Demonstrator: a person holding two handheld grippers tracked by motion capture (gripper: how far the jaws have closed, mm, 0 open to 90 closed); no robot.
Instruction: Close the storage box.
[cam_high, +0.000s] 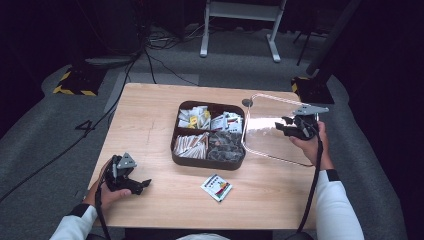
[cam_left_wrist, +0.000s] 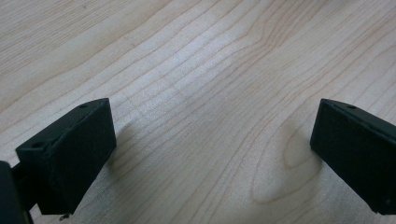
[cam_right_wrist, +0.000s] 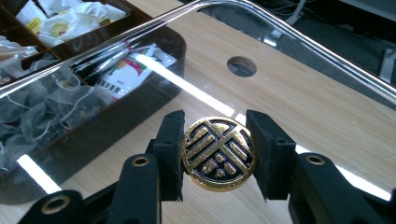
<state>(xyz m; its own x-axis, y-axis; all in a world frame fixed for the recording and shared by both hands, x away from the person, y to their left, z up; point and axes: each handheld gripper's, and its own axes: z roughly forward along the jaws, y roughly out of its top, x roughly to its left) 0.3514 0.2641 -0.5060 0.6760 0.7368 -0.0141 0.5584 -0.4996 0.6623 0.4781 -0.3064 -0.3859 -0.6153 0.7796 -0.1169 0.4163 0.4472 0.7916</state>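
A dark brown box with four compartments of tea bags and sachets sits mid-table. Its clear lid hangs tilted just right of the box, one edge close to the box's right rim. My right gripper is shut on the lid's round gold-and-black knob, one pad on each side. Through the lid I see the box and the tabletop. My left gripper rests near the table's front left corner. Its jaws stand wide open over bare wood with nothing between them.
A loose white sachet lies on the wooden table in front of the box. A round cable hole is in the tabletop behind the box's right corner. Cables and a stand's legs are on the floor beyond.
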